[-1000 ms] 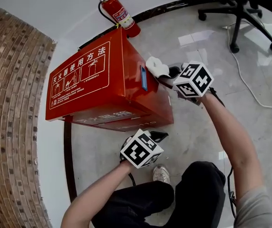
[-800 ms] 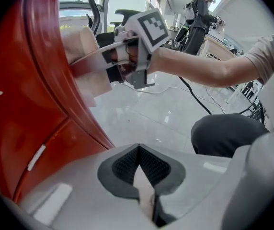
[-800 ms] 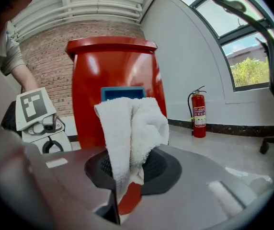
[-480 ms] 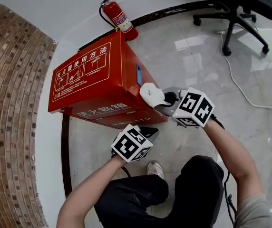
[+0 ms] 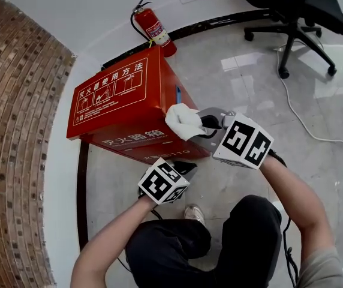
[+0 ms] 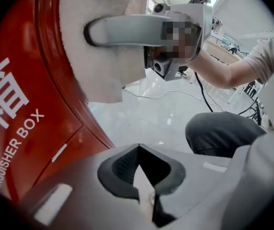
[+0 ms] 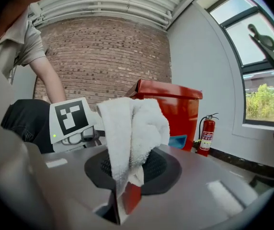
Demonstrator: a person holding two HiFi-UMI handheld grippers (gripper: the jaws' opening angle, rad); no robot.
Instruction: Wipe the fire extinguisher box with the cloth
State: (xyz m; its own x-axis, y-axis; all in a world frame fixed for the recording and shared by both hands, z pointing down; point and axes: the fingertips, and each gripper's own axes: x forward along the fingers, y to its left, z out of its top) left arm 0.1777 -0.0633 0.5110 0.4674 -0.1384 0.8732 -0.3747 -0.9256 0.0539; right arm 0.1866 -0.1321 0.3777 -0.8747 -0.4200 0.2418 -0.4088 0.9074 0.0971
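Note:
A red fire extinguisher box (image 5: 123,104) with white Chinese lettering stands on the floor against the wall. My right gripper (image 5: 202,125) is shut on a white cloth (image 5: 182,122), which presses against the box's right side near its front corner; the cloth (image 7: 130,133) bulges up from the jaws in the right gripper view. My left gripper (image 5: 186,168) hovers low in front of the box's lower front edge, shut with nothing in it. The left gripper view shows the box front (image 6: 17,109) and the cloth (image 6: 103,51) above.
A red fire extinguisher (image 5: 153,27) leans at the wall behind the box. A black office chair (image 5: 294,8) stands far right, a white cable (image 5: 315,137) runs over the glossy floor. A brick wall (image 5: 9,131) curves along the left. The person's legs (image 5: 219,245) are below.
The right gripper has slid the cloth along the box's right side from its rear toward the front corner. The left gripper stays in front of the box.

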